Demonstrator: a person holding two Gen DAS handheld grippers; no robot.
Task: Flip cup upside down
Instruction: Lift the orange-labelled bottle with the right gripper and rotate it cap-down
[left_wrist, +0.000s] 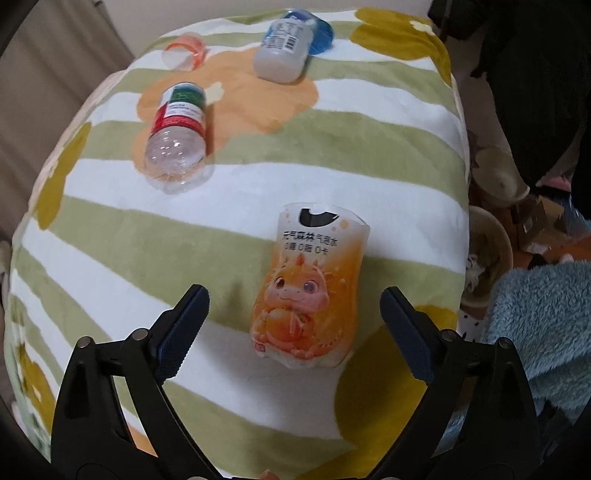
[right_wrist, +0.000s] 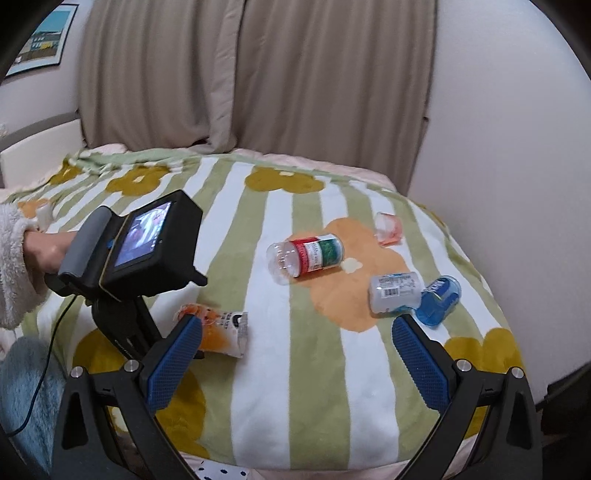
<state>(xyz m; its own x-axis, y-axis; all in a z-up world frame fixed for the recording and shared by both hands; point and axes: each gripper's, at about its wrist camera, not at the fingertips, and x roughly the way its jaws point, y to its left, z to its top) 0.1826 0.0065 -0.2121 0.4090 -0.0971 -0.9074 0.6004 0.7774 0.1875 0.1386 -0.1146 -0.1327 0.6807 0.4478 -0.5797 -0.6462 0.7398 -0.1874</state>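
An orange cup (left_wrist: 306, 288) with a cartoon dragon label lies on its side on the striped blanket (left_wrist: 155, 251). Its cut rim points away from me in the left wrist view. My left gripper (left_wrist: 295, 293) is open and hovers just in front of it, one finger on each side, not touching. In the right wrist view the same cup (right_wrist: 225, 332) lies under the left gripper's camera body (right_wrist: 147, 240), which a hand holds. My right gripper (right_wrist: 297, 321) is open over bare blanket with nothing between its fingers.
Other cut-bottle cups lie on their sides farther off: a clear one with a red-green label (left_wrist: 177, 136), a white-labelled one (left_wrist: 282, 48), a blue one (left_wrist: 321, 35) and a small orange one (left_wrist: 186, 50). Bowls (left_wrist: 491, 254) and blue fleece (left_wrist: 535, 325) sit past the bed's right edge.
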